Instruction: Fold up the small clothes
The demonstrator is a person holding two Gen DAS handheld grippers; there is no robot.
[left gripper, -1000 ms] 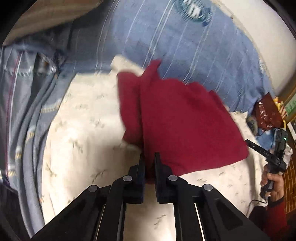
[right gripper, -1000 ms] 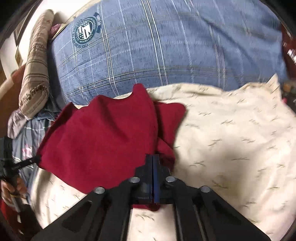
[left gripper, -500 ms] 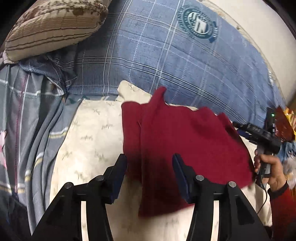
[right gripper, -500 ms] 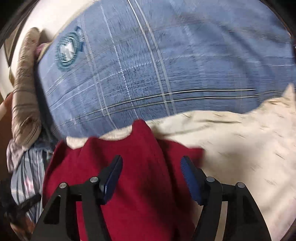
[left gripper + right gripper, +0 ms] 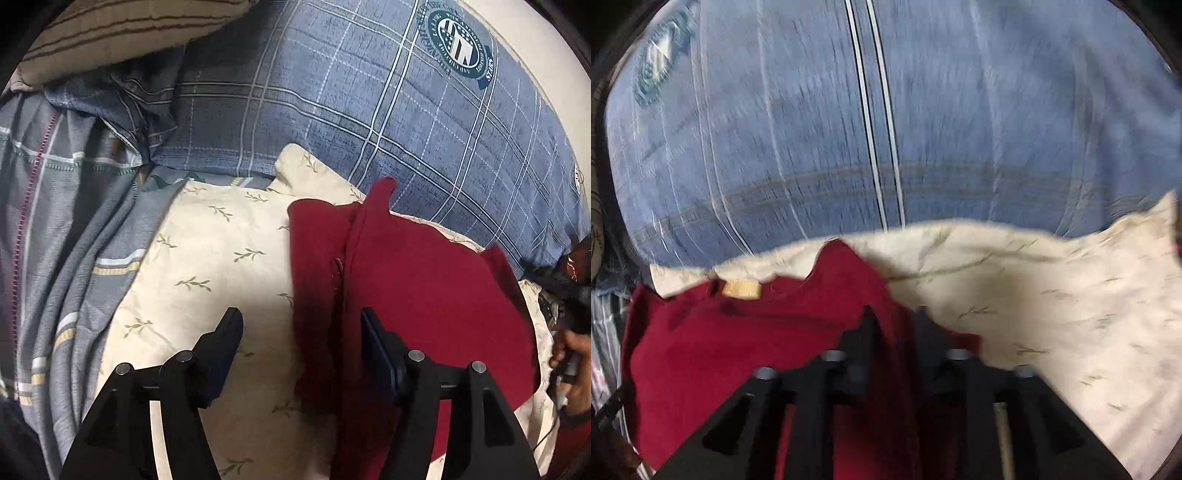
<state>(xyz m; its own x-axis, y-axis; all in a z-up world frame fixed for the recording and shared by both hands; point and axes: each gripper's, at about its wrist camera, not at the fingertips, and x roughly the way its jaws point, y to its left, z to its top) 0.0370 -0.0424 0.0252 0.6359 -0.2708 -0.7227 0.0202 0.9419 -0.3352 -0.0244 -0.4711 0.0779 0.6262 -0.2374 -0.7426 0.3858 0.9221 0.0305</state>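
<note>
Already folded partly over itself, the red garment (image 5: 424,295) lies on the cream pillow (image 5: 207,258); left claw (image 5: 301,325) has just spread empty, right claw (image 5: 892,317) closing around a ridge at the garment's three-o'clock edge, more folds remaining.

Bedding everywhere, basically

A cream sheet (image 5: 207,258) with little leaf sprigs covers the middle, and a big blue plaid pillow (image 5: 369,110) with a round crest badge (image 5: 460,46) (text too small to read) sits right behind it. A grey-blue striped blanket (image 5: 55,240) is bunched up on the left, with a beige striped cushion (image 5: 110,33) above it.
</note>
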